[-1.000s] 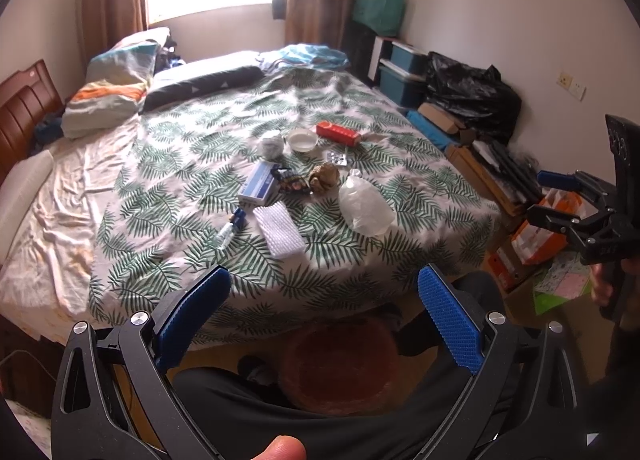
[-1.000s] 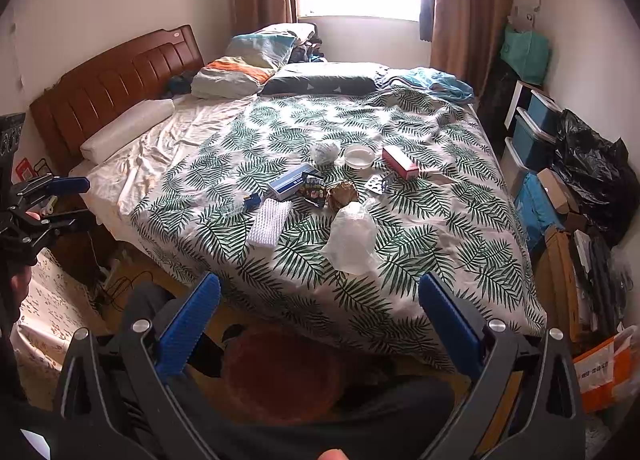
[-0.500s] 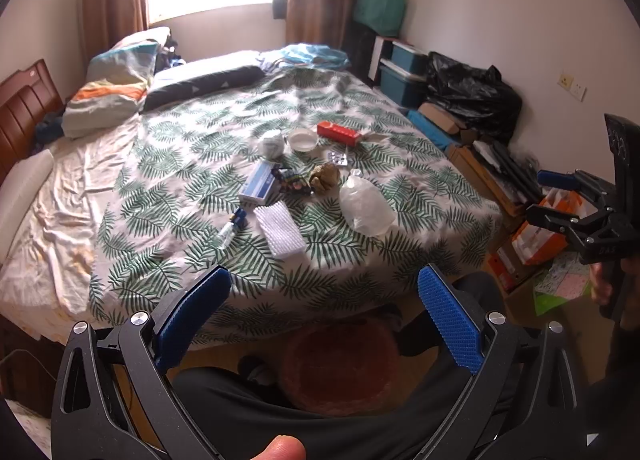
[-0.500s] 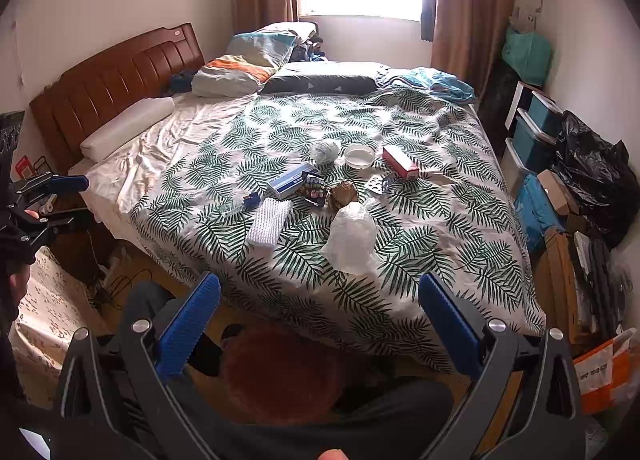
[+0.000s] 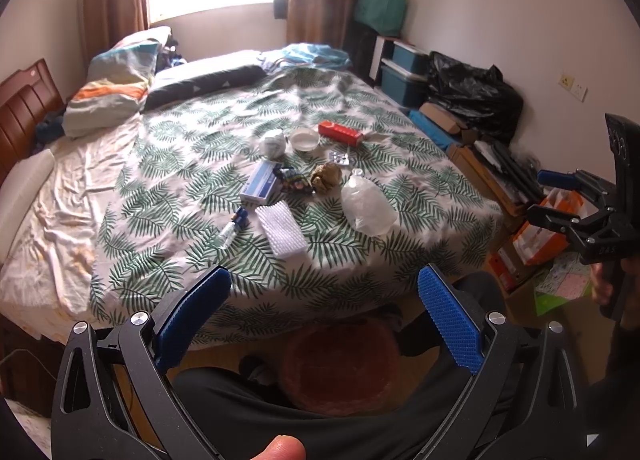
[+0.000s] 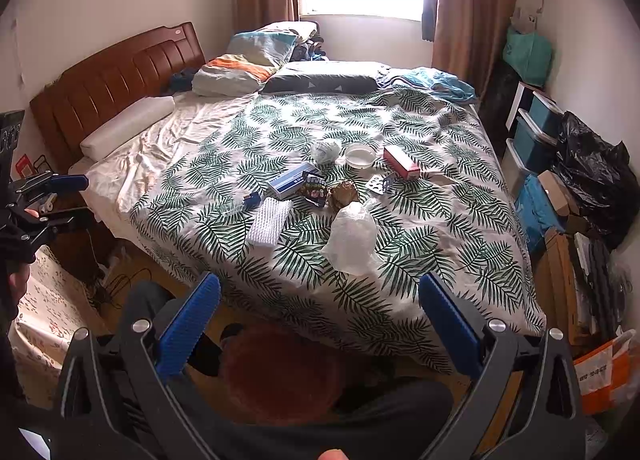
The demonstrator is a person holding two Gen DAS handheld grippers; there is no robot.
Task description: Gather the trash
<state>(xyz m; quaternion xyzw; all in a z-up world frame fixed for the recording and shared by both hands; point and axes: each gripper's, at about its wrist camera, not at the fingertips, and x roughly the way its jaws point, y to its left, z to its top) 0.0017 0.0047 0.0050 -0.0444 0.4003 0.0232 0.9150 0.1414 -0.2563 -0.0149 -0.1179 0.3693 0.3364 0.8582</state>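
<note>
While both claws gape empty, box lettering stays unreadable.

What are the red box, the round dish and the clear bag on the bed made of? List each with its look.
Red box: likely cardboard, smooth printed faces, sharp folded edges.
Round dish: probably thin white plastic or foam, matte with a raised rim; too small to tell.
Clear bag: thin plastic film, see-through, crinkled, with shiny highlights.
</note>
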